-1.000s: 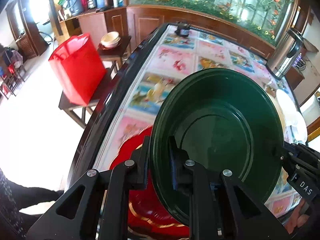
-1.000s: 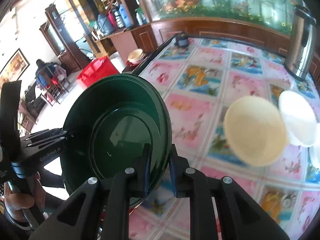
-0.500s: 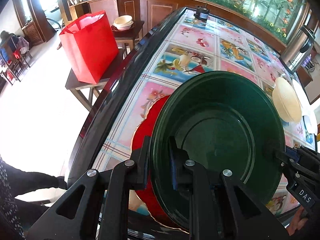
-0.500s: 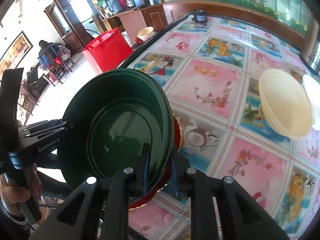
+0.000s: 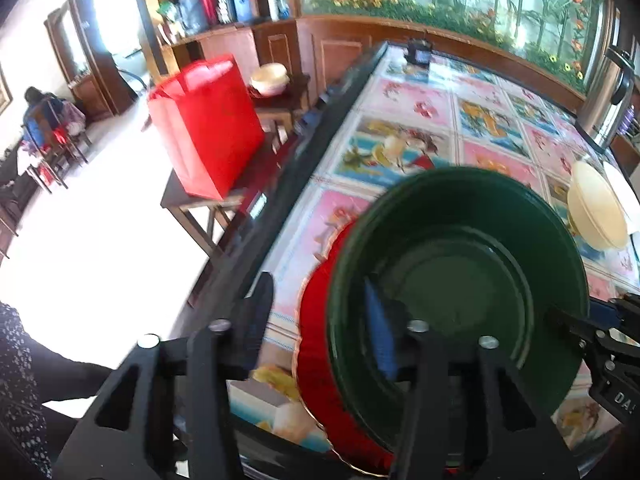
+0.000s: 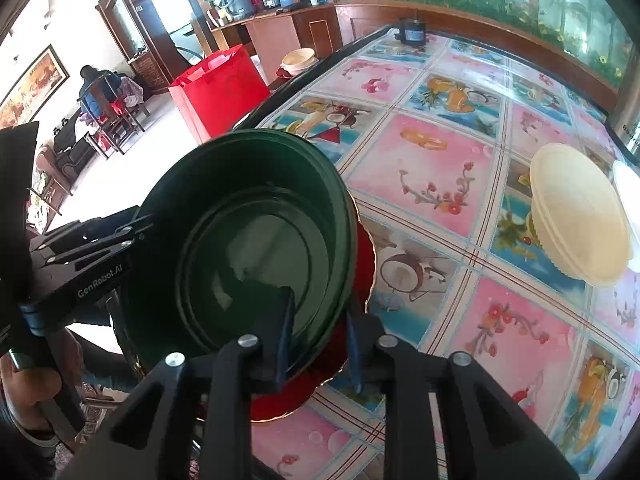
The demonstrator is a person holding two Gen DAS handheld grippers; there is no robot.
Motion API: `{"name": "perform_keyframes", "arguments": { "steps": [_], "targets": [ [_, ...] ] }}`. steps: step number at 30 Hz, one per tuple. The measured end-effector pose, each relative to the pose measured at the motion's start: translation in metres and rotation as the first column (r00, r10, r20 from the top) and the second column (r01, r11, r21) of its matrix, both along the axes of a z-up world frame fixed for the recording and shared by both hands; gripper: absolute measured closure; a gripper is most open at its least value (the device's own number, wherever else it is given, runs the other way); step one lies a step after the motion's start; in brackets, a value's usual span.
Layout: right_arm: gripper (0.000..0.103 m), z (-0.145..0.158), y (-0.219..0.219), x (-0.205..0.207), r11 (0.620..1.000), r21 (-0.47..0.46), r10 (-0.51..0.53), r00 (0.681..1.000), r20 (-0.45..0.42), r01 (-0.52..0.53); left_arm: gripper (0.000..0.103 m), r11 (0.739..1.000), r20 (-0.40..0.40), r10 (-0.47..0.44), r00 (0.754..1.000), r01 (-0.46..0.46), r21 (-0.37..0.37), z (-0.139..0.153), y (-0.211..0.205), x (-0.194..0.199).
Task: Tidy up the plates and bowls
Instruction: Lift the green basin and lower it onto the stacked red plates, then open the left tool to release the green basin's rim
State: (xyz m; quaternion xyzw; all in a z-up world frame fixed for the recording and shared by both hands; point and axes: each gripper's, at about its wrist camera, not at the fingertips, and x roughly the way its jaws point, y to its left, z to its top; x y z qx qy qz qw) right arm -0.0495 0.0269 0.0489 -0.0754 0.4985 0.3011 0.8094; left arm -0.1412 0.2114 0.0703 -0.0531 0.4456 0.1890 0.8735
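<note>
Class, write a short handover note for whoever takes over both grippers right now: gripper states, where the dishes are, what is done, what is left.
Left gripper: jaws opening, straddling the green bowl rim, no longer pressing it.
Right gripper: jaws opening around the opposite rim.
Green bowl, with a second green one nested inside, sits on the red plate near the table edge.
Done: green bowls stacked on the plate.
Left: withdraw both grippers; the cream bowl and the white dish beside it remain apart.

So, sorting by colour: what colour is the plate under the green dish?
Red with a gold scalloped edge; clearest in the right wrist view.
</note>
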Motion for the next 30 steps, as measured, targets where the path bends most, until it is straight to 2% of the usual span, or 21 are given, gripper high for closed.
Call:
{"name": "perform_keyframes", "arguments": {
  "steps": [3,6,8,12,16,21,25,30],
  "targets": [
    [0.075,0.004,-0.001,-0.003,1.0,-0.008,-0.004,1.0,0.028,0.004,0.044,0.999,0.04,0.017,0.999,-0.018,0.044,0.006,0.0,-0.004],
    [0.071,0.008,-0.005,-0.006,1.0,-0.011,-0.016,0.998,0.059,0.017,0.044,0.997,0.08,0.02,0.997,-0.026,0.075,0.013,-0.003,-0.008],
    [0.069,0.012,-0.008,-0.008,1.0,0.003,-0.024,0.997,0.078,0.024,0.044,0.997,0.108,0.019,0.994,-0.027,0.073,0.017,-0.007,-0.01],
    [0.051,0.026,-0.02,-0.02,0.998,0.038,-0.051,0.987,0.154,0.045,0.044,0.999,0.172,0.017,0.985,-0.025,0.044,0.027,-0.018,-0.014],
    [0.046,0.035,-0.035,-0.025,0.994,0.07,-0.091,0.975,0.204,0.078,0.043,1.0,0.231,-0.012,0.973,0.006,0.025,0.04,-0.041,-0.014],
    [0.038,0.042,-0.066,-0.024,0.984,0.111,-0.165,0.959,0.231,0.142,0.035,0.997,0.244,-0.082,0.966,0.077,0.033,0.048,-0.075,-0.009],
    [0.034,0.043,-0.092,-0.021,0.972,0.137,-0.22,0.95,0.223,0.193,0.035,0.989,0.227,-0.142,0.964,0.126,0.082,0.052,-0.108,0.001],
    [0.03,0.045,-0.129,-0.018,0.952,0.154,-0.293,0.931,0.216,0.264,0.035,0.977,0.229,-0.214,0.95,0.203,0.069,0.054,-0.135,0.012]
  ]
}}
